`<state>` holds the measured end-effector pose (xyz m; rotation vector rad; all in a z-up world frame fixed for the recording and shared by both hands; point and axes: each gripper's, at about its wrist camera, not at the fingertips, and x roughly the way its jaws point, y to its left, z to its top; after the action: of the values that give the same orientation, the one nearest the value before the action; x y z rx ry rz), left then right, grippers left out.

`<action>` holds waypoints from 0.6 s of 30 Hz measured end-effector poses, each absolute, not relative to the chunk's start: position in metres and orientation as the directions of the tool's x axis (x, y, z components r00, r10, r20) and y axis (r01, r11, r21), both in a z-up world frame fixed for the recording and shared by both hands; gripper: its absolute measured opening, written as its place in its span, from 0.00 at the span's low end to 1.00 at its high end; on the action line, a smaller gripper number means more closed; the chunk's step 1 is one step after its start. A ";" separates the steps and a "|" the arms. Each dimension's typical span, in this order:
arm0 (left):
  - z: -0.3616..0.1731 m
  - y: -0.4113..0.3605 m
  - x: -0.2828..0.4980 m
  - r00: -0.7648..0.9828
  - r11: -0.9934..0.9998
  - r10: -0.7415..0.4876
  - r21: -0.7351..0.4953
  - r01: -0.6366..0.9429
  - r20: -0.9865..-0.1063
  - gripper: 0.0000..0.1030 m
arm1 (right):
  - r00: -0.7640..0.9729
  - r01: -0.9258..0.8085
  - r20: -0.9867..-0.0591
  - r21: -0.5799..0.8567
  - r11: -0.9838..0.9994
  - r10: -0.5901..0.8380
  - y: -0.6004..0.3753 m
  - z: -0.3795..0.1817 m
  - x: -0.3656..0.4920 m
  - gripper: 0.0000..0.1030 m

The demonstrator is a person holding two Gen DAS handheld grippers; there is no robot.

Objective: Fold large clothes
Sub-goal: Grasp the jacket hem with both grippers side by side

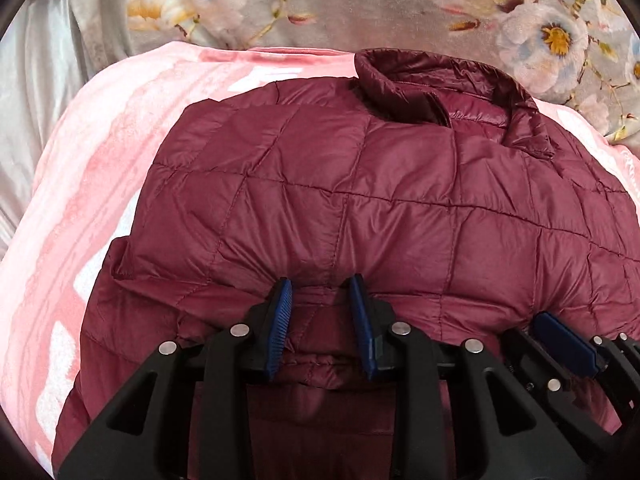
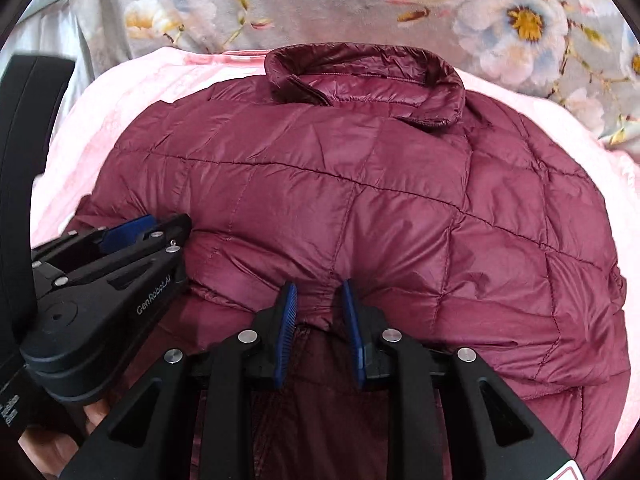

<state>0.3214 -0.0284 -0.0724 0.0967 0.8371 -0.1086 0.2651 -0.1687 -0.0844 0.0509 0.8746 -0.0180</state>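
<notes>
A maroon quilted puffer jacket [image 1: 380,200] lies front-up on a pink blanket [image 1: 100,160], its collar [image 1: 440,92] at the far side. My left gripper [image 1: 320,286] bites into a raised fold across the jacket's middle. Fabric is bunched between its blue pads, and creases run into the gap. In the right wrist view my right gripper [image 2: 319,290] pinches the same ridge of the jacket [image 2: 360,200] further right, and here too the cloth is puckered between the pads. The two grippers stand side by side. A right gripper finger [image 1: 560,334] shows at the left view's lower right.
A grey floral sheet [image 1: 360,8] covers the bed beyond the blanket [image 2: 120,92]. Pale shiny fabric [image 1: 32,100] lies at the far left. The left gripper's body [image 2: 100,280] fills the right view's left side, with a hand [image 2: 60,448] under it.
</notes>
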 end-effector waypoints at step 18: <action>-0.070 -0.034 0.319 0.676 0.989 -0.001 0.100 0.111 -0.737 0.34 | 0.646 0.037 -0.763 0.061 0.997 0.022 -0.171 -0.085 0.266 0.22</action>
<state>0.3190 -0.0335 -0.0702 0.1408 0.8274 -0.0628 0.2659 -0.1711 -0.0848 0.0734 0.8688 -0.0085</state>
